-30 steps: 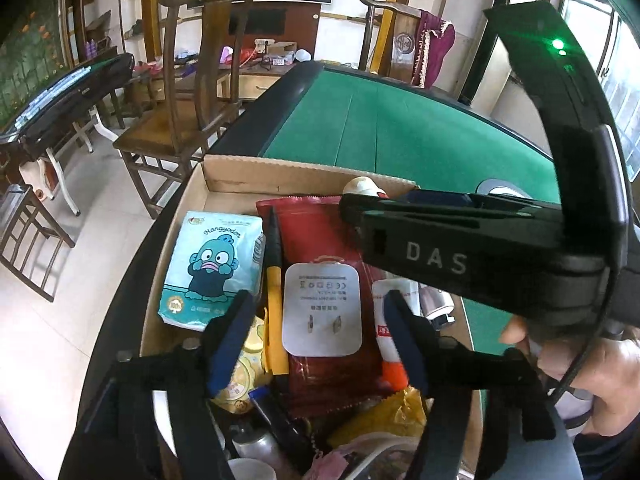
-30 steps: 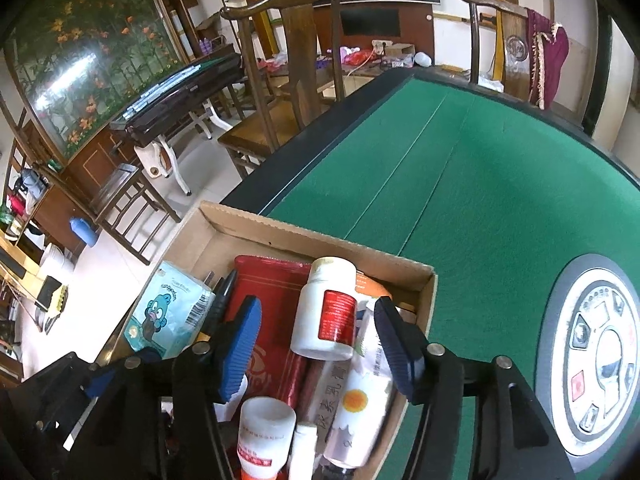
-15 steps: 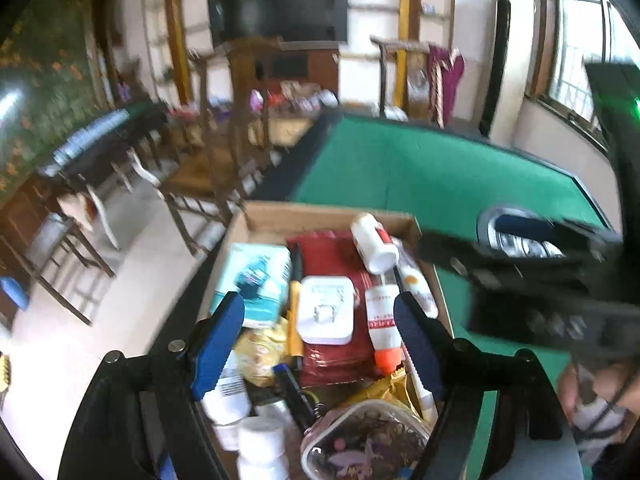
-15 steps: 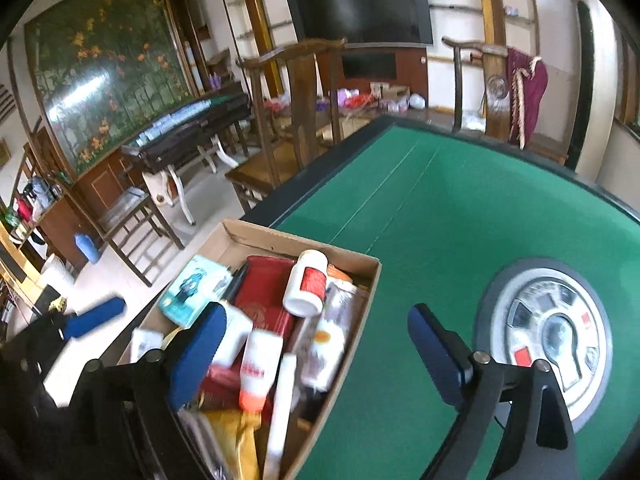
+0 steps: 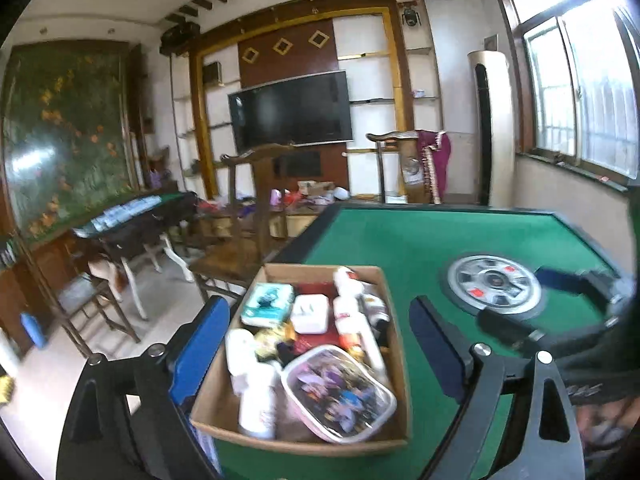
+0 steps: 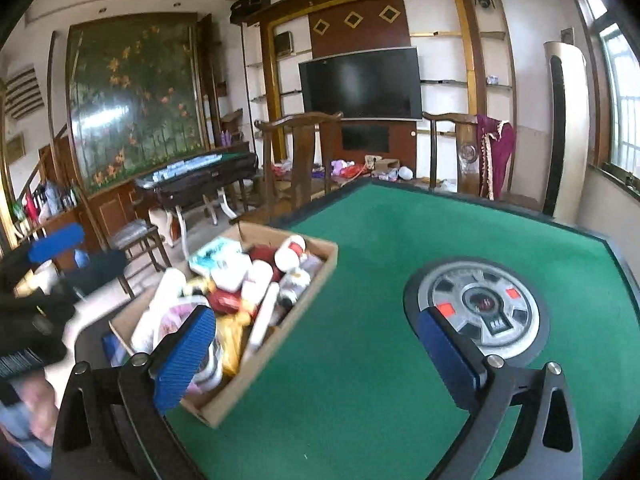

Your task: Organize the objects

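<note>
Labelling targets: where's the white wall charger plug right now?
Left wrist view: the white wall charger plug lies in the cardboard box, mid-box, between the teal cartoon tissue pack and a white red-labelled bottle.

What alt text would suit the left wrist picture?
A cardboard box crammed with bottles, packets and a clear pouch sits on a green table, framed by the open, empty left tongs.

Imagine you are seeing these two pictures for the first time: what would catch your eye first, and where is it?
The cardboard box crammed with bottles and packets stands out first, sitting at the near left edge of the green table. Next comes the round silver dial set into the middle of the table, to the right of the box. Both the left gripper and the right gripper hang open and hold nothing.
</note>
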